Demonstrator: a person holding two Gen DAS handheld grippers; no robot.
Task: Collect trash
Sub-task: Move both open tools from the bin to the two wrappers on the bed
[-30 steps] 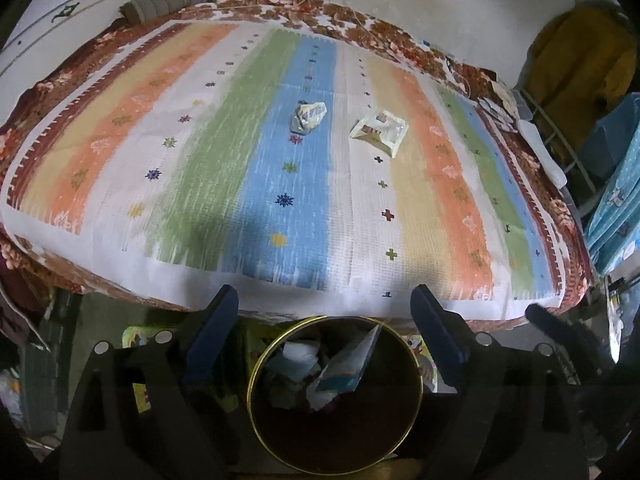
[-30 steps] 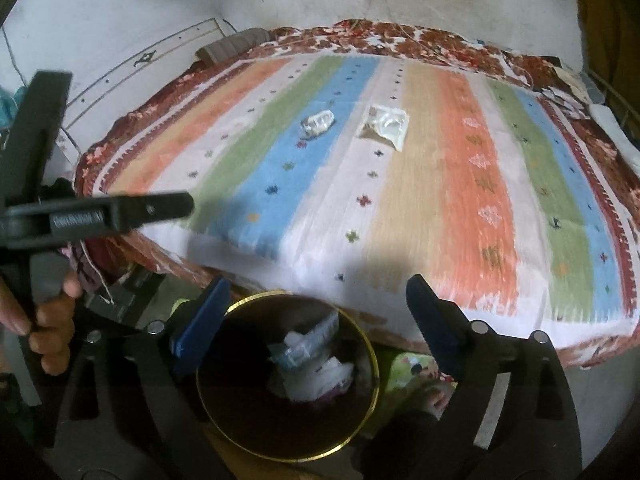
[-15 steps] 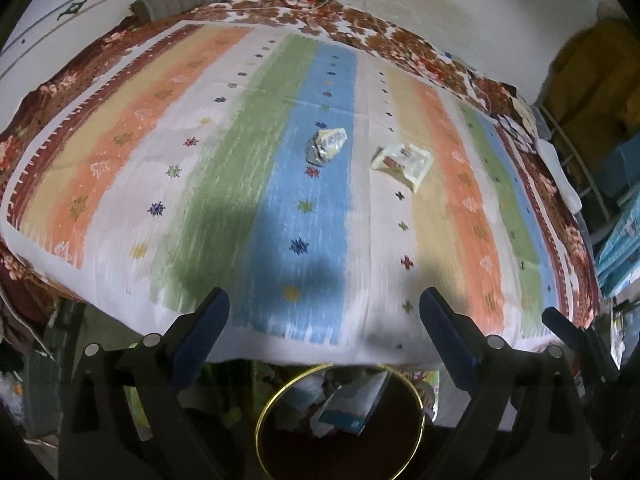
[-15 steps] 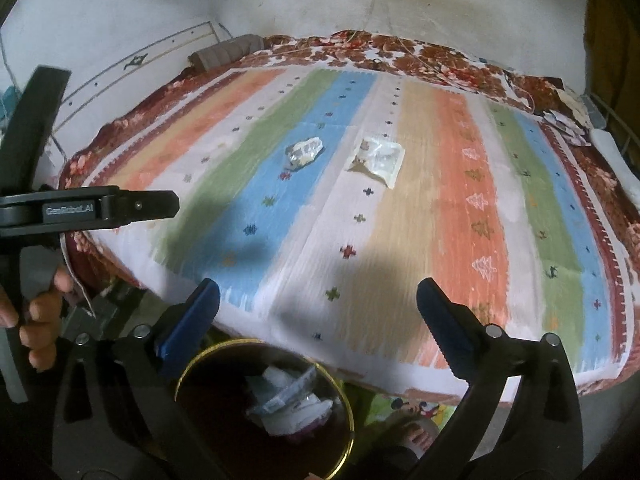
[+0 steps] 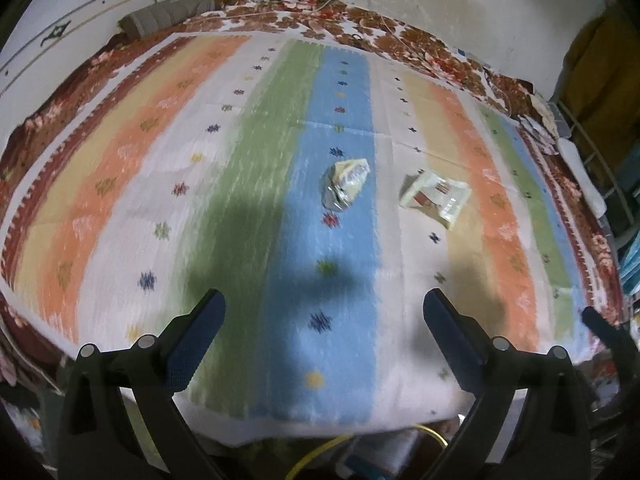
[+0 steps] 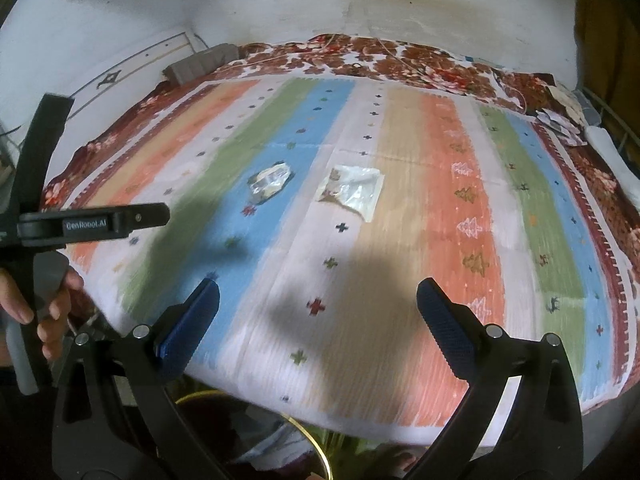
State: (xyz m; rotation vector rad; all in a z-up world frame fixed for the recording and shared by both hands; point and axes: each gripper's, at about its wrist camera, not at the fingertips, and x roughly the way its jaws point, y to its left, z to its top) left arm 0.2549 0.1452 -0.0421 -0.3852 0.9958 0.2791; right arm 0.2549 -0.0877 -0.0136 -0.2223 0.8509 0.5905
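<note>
Two pieces of trash lie on the striped bedspread point(image 5: 120, 184): a crumpled clear wrapper point(image 5: 345, 184) on the blue stripe and a flat clear packet point(image 5: 436, 196) to its right. They also show in the right wrist view as the wrapper point(image 6: 269, 182) and the packet point(image 6: 352, 192). My left gripper point(image 5: 324, 332) is open and empty above the bed's near edge. My right gripper point(image 6: 318, 324) is open and empty too. The gold-rimmed bin point(image 6: 316, 440) with trash inside shows below the bed edge, mostly hidden.
The left gripper's handle and the hand holding it point(image 6: 44, 240) show at the left of the right wrist view. A grey roll point(image 5: 168, 18) lies at the bed's far left corner. Loose papers point(image 6: 560, 120) lie at the far right. A white wall stands behind.
Both grippers have risen and moved forward from over the bin to over the bed. The bin has slid almost out of view. The two pieces of trash have not moved.
</note>
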